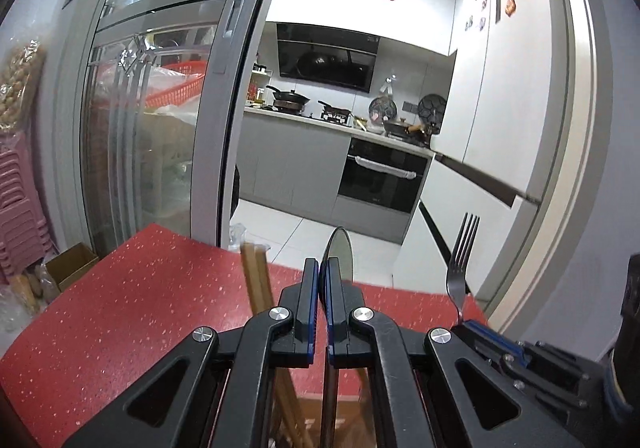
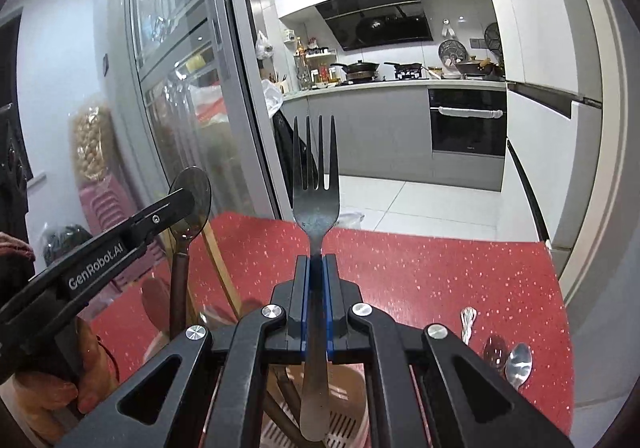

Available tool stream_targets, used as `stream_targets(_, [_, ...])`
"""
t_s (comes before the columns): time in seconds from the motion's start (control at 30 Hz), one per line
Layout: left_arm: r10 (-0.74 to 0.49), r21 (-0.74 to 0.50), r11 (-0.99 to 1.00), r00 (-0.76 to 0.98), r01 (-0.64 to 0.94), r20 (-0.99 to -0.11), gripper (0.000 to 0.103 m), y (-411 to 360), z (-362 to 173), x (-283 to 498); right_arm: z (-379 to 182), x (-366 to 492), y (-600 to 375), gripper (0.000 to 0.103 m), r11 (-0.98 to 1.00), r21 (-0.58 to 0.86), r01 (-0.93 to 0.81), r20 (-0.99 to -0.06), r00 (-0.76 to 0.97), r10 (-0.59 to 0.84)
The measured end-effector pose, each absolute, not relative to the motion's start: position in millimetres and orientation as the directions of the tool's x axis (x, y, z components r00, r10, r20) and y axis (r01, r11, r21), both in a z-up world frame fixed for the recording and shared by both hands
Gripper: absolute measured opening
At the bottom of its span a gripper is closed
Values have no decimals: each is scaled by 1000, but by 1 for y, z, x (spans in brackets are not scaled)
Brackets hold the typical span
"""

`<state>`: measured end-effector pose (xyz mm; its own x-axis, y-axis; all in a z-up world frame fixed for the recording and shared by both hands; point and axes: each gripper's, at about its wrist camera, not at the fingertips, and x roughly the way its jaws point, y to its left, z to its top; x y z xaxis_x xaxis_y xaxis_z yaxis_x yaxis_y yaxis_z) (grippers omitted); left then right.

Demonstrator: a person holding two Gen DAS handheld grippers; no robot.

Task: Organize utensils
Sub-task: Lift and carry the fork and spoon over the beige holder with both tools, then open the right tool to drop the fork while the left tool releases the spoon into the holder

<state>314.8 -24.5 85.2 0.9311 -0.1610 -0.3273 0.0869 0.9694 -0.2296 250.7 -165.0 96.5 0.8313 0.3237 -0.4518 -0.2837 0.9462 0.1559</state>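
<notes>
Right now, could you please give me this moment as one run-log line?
left gripper: shut on spoon | right gripper: shut on fork | both above utensil holder | two spoons on red table

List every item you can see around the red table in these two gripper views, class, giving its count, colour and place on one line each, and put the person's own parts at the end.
fork: one, steel, upright in the right gripper
large spoon: one, steel bowl, clamped in the left gripper
chopsticks: a pair, light wood, standing in the holder
utensil holder: one, pale slotted plastic, under both grippers
loose spoons: at least two, steel, lying near the table's right edge
table: one, speckled red
cardboard box: one, brown, left of the table
stacked stools: pink, far left
left gripper: black with blue pads, shut on the large spoon
right gripper: black with blue pads, shut on the fork
hand: one, holding the left gripper
</notes>
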Motion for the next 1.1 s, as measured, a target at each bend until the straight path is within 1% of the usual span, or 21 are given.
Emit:
stream_targets(0.23, [-139,-167,982,924,83,-357,28,-29,76,295,87,236,-166,6,943,130,-307,-475,815,331])
stream_targets(0.6, [-123,-141,988,893,67,-433,28,-30,64,285,80,240,-171,6,941,170,-294,-549,764,338])
stream_targets(0.97, [-136,-135,987,876,82,-463,28,-26,74,269,90,231,-178,9,938,216,-272,-551,759,347])
stream_targets(1.0, [-139,-134,987,874,85,-467,28,-26,76,266,91,228,-179,11,937,222,-269,-551,758,348])
stream_targets(1.07, [-138,-124,988,868,89,-476,29,-24,78,259,93,223,-183,19,934,240,-264,-553,754,355])
stream_targets(1.1, [-138,-120,989,865,91,-482,29,-23,78,255,94,219,-184,25,933,247,-261,-552,753,357])
